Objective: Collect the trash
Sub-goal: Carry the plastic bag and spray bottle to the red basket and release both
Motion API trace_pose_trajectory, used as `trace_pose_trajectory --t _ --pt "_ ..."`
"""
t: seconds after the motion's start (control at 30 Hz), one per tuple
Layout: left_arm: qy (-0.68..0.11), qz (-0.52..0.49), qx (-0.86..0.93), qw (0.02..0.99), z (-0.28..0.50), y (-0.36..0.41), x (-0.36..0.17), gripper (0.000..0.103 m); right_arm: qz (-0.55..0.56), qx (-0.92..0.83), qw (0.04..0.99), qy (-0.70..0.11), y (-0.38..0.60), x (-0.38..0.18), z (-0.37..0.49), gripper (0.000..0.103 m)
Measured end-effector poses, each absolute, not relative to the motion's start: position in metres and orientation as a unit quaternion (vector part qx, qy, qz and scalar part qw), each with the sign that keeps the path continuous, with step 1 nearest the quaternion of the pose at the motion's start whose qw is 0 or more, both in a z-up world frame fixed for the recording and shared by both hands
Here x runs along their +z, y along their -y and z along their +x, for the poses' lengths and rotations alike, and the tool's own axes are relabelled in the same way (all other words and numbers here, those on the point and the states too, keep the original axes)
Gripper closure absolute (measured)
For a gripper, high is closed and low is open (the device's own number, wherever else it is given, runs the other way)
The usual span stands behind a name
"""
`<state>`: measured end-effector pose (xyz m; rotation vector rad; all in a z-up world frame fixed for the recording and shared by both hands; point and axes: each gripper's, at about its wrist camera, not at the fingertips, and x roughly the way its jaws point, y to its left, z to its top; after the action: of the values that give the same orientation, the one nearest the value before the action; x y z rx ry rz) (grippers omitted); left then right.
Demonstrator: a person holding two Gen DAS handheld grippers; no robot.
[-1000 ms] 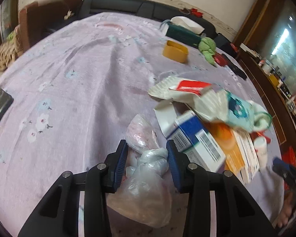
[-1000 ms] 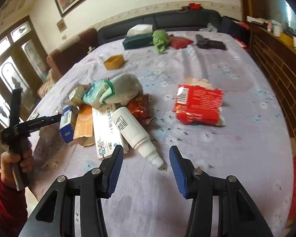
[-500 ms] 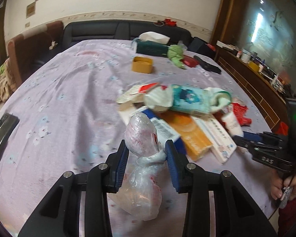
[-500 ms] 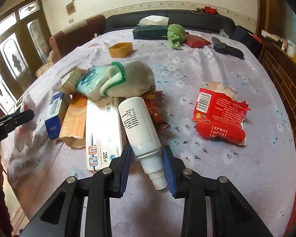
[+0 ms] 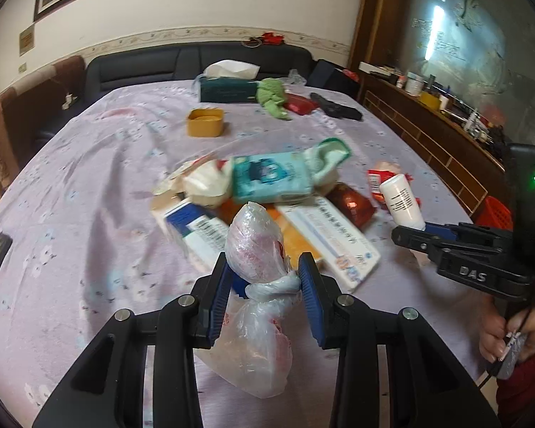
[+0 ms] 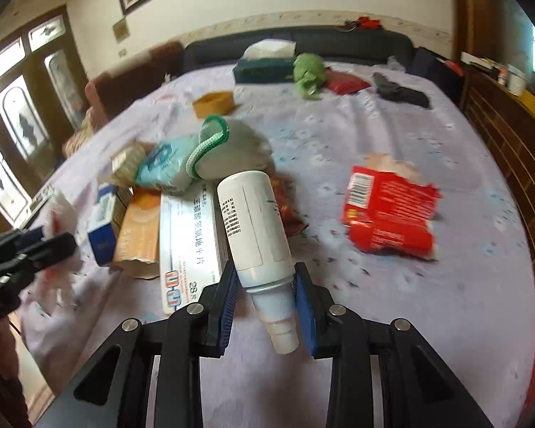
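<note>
We have the left gripper [image 5: 264, 278] with its jaws clamped on the knotted neck of a clear plastic bag [image 5: 255, 249], held above the worktop [image 5: 89, 185]. Our right gripper [image 6: 265, 296] has its jaws pressed on the white bottle [image 6: 255, 228] (cap toward the camera); the red wrapper [image 6: 388, 214] lies at about 2 o'clock from it

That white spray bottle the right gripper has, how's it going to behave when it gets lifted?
The white spray bottle looks like rigid plastic, so it probably won't crush. The right gripper has just closed on its narrow neck, with the wider body ahead of the pads, so it may droop or pivot. Its smooth round surface could slip, and it would likely roll if dropped on the purple tablecloth.
</note>
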<state>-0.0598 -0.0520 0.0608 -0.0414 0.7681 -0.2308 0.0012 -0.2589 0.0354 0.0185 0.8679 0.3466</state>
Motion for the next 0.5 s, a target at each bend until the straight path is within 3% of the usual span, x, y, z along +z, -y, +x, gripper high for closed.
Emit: trace_pose_trajectory --t 0.5 --pt "-0.358 0.05 -0.263 0.895 -0.078 0.199 0.094 0.066 0.188 0.083 0.908 -0.365 0.398 0.075 -0.093 0.07"
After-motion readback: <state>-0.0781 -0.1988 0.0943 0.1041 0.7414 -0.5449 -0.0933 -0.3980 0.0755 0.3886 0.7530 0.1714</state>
